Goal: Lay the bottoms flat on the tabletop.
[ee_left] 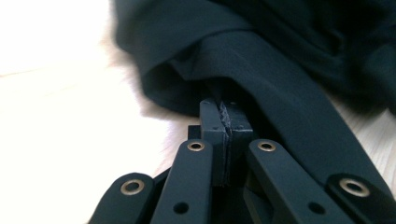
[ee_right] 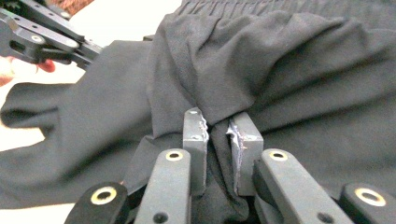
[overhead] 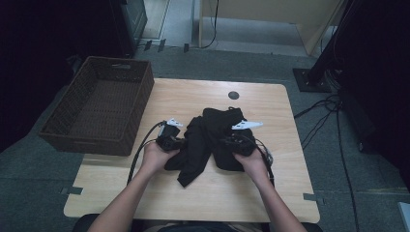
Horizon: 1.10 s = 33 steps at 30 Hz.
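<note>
A black garment (overhead: 212,130) lies crumpled in the middle of the light wooden table (overhead: 193,92). My left gripper (overhead: 178,142) rests at its left edge, held in the person's left hand. In the left gripper view the jaws (ee_left: 225,109) are pressed together, with their tips at a fold of the cloth (ee_left: 280,70) and a thin edge caught in them. My right gripper (overhead: 226,142) sits on the garment's right part. In its own view the right gripper (ee_right: 217,123) is shut on a bunched fold of the fabric (ee_right: 303,70). The left gripper (ee_right: 42,39) shows at that view's top left.
A dark wicker basket (overhead: 87,142) stands on the table's left side and overhangs the edge. A small round black cap (overhead: 233,95) sits in the tabletop near the far edge. Cables (overhead: 319,116) lie on the floor at the right.
</note>
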### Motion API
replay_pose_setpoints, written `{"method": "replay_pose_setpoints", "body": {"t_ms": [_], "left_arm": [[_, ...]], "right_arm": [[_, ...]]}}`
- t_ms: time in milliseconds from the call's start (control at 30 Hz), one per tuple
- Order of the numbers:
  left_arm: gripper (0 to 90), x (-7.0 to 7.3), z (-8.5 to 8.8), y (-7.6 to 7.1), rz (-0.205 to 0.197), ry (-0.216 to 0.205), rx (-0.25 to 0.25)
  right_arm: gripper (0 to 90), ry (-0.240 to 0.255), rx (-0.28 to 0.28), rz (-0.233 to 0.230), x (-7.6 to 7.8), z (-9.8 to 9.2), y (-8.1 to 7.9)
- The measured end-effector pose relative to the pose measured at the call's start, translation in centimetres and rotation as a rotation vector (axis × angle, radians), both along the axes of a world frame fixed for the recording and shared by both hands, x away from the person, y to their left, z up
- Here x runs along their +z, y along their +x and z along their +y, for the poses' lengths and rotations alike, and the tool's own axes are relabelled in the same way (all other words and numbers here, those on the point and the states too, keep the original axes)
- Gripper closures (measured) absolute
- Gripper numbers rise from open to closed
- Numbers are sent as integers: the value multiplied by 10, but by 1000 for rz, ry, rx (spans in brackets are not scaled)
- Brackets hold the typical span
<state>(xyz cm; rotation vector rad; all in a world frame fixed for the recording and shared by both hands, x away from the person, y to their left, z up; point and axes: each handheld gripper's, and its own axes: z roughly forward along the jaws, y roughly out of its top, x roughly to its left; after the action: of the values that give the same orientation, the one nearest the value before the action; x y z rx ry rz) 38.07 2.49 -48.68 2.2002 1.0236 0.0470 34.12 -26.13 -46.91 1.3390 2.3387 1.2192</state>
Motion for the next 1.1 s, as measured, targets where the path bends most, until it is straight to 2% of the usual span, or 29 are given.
{"method": "replay_pose_setpoints", "body": {"t_ms": [100, 133, 167, 200, 233, 300, 367, 400, 433, 467, 500, 533, 600, 667, 800, 833, 867, 900, 933, 967, 1033, 1067, 1100], "left_arm": [[900, -2, 7, 3, 14, 7, 23], [900, -2, 10, 4, 16, 2, 38], [900, -1, 16, 4, 22, 4, 58], [900, -1, 16, 4, 22, 4, 58], [900, -1, 19, 4, 23, 18, 67], [900, -2, 25, 3, 39, 33, 78], [889, -2, 29, 2, 75, -6, 71], [877, -1, 29, 2, 71, -11, 57], [817, -1, 29, 2, 71, -11, 57], [817, 0, 29, 1, 53, -16, 53], [739, 1, 29, 0, 36, -24, 47], [590, 2, 28, -1, 24, -34, 49], [535, 8, 28, -3, -21, -54, 60], [511, 10, 27, -3, -25, -60, 60], [458, 14, 24, -3, -47, -69, 60], [449, 15, 23, -3, -54, -79, 64], [442, 17, 22, -3, -56, -88, 62], [442, 18, 21, -2, -55, -101, 57], [433, 20, 18, -3, -64, -92, 40], [429, 21, 16, -4, -70, -83, 37], [425, 24, 16, -6, -67, -83, 28], [423, 24, 16, -6, -67, -83, 28], [423, 26, 17, -7, -69, -87, 25]], "right_arm": [[783, 63, -40, 6, 5, -24, -4], [777, 80, -61, 15, 3, -38, -5], [775, 81, -74, 21, 2, -44, -5], [767, 80, -83, 24, 0, -49, -5], [767, 80, -83, 24, 0, -49, -5], [745, 85, -123, 27, -3, -57, -4], [716, 69, -171, -5, -2, -65, -3], [683, 66, -182, -15, -2, -67, -3], [683, 66, -182, -15, -2, -67, -3], [643, 63, -184, -18, -5, -68, -2], [592, 60, -188, -17, -8, -68, -1], [516, 55, -185, -1, -14, -65, 2], [422, 60, -171, -9, -16, -61, 4], [396, 76, -168, -12, -16, -58, 4], [277, 116, -139, -65, -4, -41, 0], [261, 111, -127, -70, 0, -35, -1], [227, 71, -113, -86, 2, -24, -3], [227, 71, -113, -86, 2, -24, -3], [225, 15, -109, -81, -3, -13, 1], [227, -16, -115, -76, -8, -9, 4], [294, -61, -125, -59, -17, -4, 10], [294, -61, -125, -59, -17, -4, 10], [343, -88, -127, -66, -21, -2, 13]]}}
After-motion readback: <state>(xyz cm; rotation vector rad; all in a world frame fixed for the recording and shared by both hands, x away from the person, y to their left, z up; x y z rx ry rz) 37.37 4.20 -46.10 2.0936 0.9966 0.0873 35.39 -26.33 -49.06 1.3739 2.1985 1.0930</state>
